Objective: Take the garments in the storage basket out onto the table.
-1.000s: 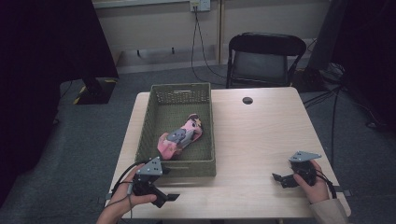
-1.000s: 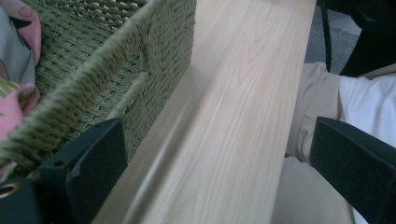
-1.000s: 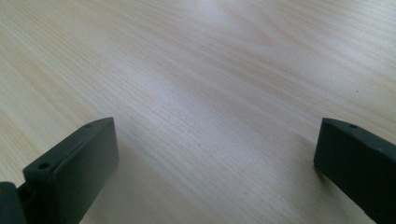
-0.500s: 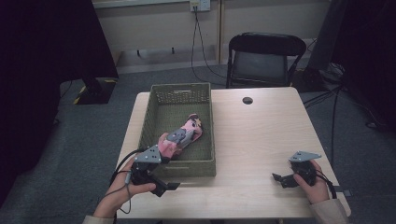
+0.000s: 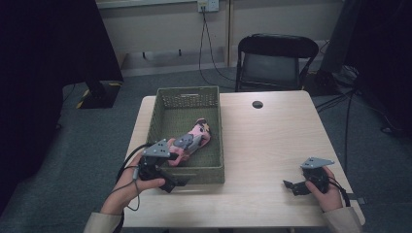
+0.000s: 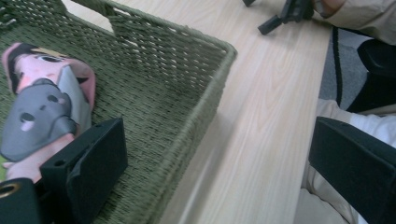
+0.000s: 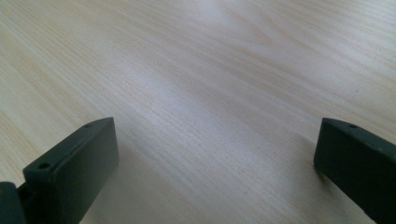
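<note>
A green woven basket (image 5: 163, 114) stands on the left half of the wooden table (image 5: 272, 141). Inside lies a pink and grey soft toy (image 5: 192, 141), which the left gripper view shows as a pink-faced figure with a grey elephant-like one (image 6: 44, 109). My left gripper (image 5: 170, 182) is open at the basket's near front corner (image 6: 219, 60); one jaw reaches over the basket beside the toy, the other stays outside over the table edge. My right gripper (image 5: 291, 187) rests open near the table's front right, with bare wood (image 7: 210, 93) between its jaws.
A small black round object (image 5: 257, 104) lies on the table behind the basket's right side. A black folding chair (image 5: 274, 60) stands beyond the far edge. Cables run across the grey floor (image 5: 350, 111) at the right.
My left gripper has moved forward from the table's front edge up to the basket's near corner. The right gripper has stayed in place.
</note>
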A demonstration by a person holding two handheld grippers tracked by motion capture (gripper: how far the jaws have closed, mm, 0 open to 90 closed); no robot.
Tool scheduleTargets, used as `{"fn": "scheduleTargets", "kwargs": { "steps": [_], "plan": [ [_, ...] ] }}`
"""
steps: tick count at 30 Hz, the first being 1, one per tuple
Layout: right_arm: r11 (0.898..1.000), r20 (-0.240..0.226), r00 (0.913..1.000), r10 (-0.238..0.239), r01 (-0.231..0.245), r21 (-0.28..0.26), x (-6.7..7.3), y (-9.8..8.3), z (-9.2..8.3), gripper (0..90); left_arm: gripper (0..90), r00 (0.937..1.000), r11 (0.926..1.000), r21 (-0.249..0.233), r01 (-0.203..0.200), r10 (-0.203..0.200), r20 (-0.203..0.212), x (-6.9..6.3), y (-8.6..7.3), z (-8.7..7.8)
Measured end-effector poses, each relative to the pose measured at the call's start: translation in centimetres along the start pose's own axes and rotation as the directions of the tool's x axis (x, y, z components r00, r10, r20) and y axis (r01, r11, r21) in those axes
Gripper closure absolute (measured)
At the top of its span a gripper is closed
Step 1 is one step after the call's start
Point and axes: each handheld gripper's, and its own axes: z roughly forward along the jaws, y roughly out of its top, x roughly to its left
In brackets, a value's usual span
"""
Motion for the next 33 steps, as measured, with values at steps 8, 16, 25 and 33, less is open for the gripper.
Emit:
{"fn": "scheduleTargets", "kwargs": {
  "steps": [8, 16, 25, 33],
  "plan": [
    [1.0, 0.0, 1.0, 0.0, 0.0, 0.0, 0.0, 0.0, 0.0, 0.0, 4.1, 0.9999, 0.9996, 0.026, -0.011, 0.011, -0.012, 0.8, 1.2, 1.0],
    [1.0, 0.0, 1.0, 0.0, 0.0, 0.0, 0.0, 0.0, 0.0, 0.0, 4.0, 0.9998, 0.9999, 0.015, -0.005, 0.005, -0.018, 1.7, 2.1, 1.9],
    [1.0, 0.0, 1.0, 0.001, -0.001, 0.0, 0.0, 0.0, 0.0, 0.0, 4.1, 0.9994, 1.0, 0.007, 0.003, -0.002, -0.035, 2.7, 2.8, 2.5],
    [1.0, 0.0, 1.0, 0.001, -0.001, 0.0, 0.0, 0.0, 0.0, 0.0, 4.1, 0.9983, 0.9998, 0.001, 0.022, -0.022, -0.055, 3.9, 3.3, 3.1]
  ]
}}
